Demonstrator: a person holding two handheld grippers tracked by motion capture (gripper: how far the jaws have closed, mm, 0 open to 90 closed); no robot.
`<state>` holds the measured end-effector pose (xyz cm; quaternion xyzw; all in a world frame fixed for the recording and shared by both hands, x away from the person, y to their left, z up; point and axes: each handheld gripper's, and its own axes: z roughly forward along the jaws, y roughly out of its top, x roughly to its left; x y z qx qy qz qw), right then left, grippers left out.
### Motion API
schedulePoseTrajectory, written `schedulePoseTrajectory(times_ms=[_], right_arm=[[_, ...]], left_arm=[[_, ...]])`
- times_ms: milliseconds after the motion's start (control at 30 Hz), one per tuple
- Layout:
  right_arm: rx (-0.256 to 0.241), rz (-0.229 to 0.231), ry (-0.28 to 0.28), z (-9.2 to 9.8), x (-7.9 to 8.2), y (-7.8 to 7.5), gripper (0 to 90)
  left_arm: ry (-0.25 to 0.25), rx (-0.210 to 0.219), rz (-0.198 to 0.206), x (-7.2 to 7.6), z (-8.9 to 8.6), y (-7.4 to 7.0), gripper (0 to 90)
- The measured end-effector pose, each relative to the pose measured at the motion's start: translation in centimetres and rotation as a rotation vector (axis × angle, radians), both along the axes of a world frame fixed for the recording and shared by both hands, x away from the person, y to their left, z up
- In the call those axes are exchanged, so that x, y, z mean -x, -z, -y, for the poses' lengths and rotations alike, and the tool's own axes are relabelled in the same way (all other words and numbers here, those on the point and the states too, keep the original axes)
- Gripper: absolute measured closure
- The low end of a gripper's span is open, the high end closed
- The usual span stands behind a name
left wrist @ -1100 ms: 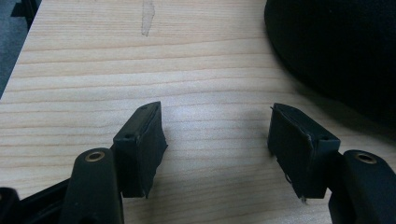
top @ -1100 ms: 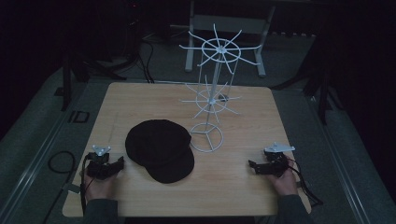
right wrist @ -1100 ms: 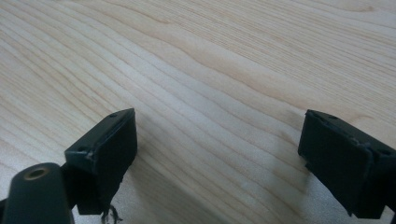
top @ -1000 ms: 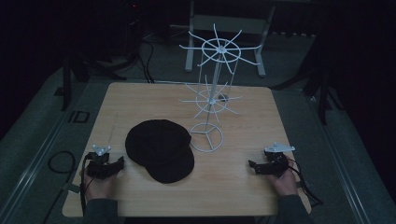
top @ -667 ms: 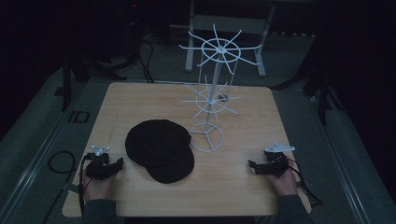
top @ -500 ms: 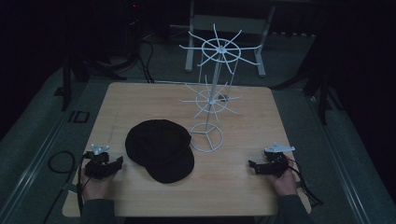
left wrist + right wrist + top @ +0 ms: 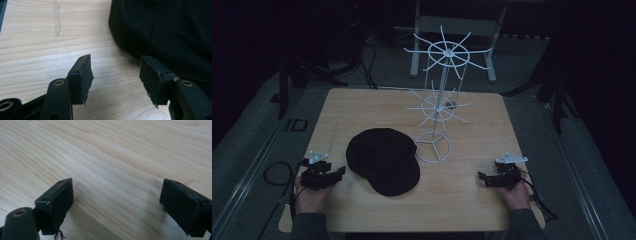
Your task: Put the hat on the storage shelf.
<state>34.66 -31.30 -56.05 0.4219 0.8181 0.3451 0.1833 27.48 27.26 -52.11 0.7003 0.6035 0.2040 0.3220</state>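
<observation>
Comparing this moment with the frames of the last second, I find almost nothing has shifted: the left gripper [image 7: 323, 174] has crept only slightly, staying at about 8 o'clock on the table [image 7: 362, 107], and the right gripper [image 7: 498, 179] sits unmoved at about 4 o'clock. Both rest low on the wood, each held in a hand. The black hats [image 7: 384, 160] lie flat as a small overlapping pile just short of the table's centre, at roughly 7 o'clock from the white wire rack [image 7: 439, 100], whose ring base is just beside the pile's far right edge. The rack stands upright toward 12 o'clock with every spoke bare.

In the left gripper view the jaws stand well apart, with the dark cloth [image 7: 170, 32] lying at 1 o'clock from them, near the right pad but not between the two. In the right gripper view I see the jaws spread wide over plain wood grain [image 7: 112, 157], nothing between them.

I judge the work of hanging a hat on the rack has not begun; this is a pause before the reach. The left gripper is best placed to slide forward and pinch the nearest brim, and the soft cloth may drag its neighbour along.
</observation>
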Motion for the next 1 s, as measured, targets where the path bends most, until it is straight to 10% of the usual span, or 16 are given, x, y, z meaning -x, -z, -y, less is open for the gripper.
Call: schedulePoseTrajectory(times_ms=[1000], right_arm=[[0.000, 0.000, 0.001, 0.0, 0.0, 0.0, 11.6]], left_arm=[[0.082, 0.078, -0.019, -1.5, 2.1, -1.9, 27.4]])
